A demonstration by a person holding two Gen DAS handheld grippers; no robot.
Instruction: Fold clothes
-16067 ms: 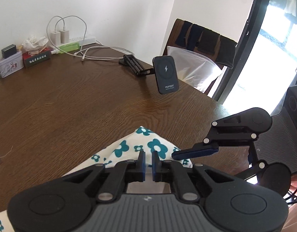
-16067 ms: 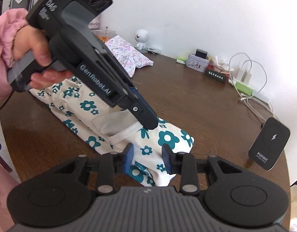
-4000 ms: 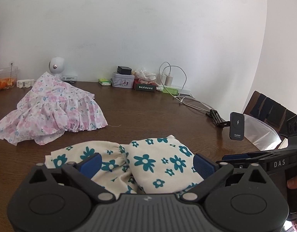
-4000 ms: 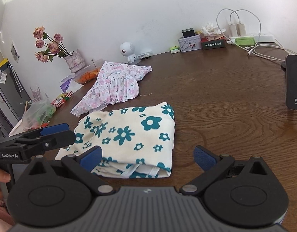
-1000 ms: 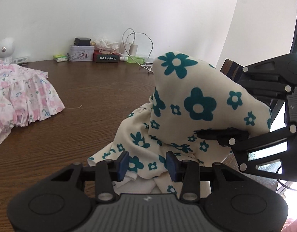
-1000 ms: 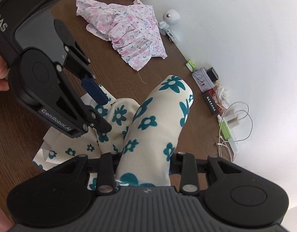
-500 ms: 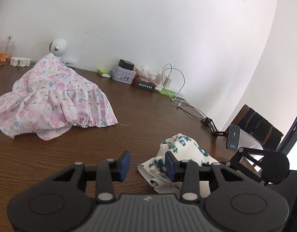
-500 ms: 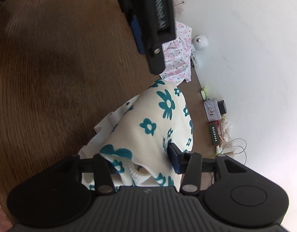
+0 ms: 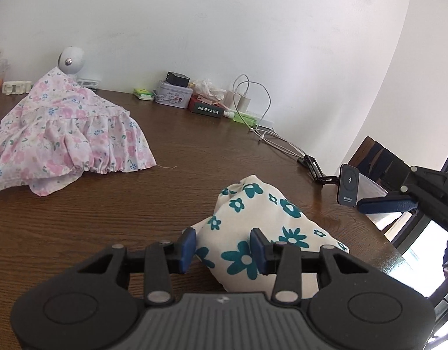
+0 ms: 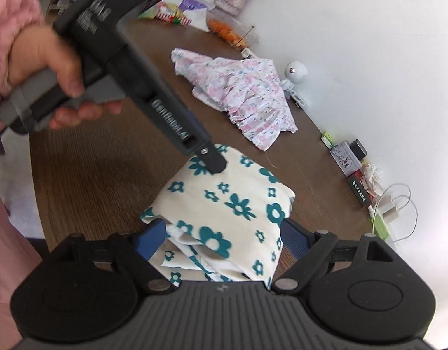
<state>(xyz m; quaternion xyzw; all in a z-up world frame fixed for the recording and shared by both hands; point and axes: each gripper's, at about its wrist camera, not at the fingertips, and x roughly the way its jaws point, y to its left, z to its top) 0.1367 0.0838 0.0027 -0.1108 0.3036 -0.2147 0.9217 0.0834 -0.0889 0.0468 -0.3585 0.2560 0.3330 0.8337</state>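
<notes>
Cream garment printed with teal flowers, folded into a compact thick bundle, lying on the dark wooden table near its front edge; stacked layers and a white hem show at the side nearest the right wrist camera. Right gripper: jaws spread wide on either side of the bundle's near end, the blue pads not pressing the cloth. Left gripper: jaws parted, with a corner of the bundle lying between the pads; the pictures do not show the pads pinching it. In the right wrist view the left gripper's dark finger tip lies over the far corner of the bundle, though blur prevents telling whether it touches. Hand in a pink sleeve wrapped around that gripper's handle. Pink floral dress, crumpled and unfolded, farther back on the table and well apart from the bundle. Along the wall: white round camera, tin box, tissue box, chargers with white cables. Phone holder on a bracket at the table's right edge.
</notes>
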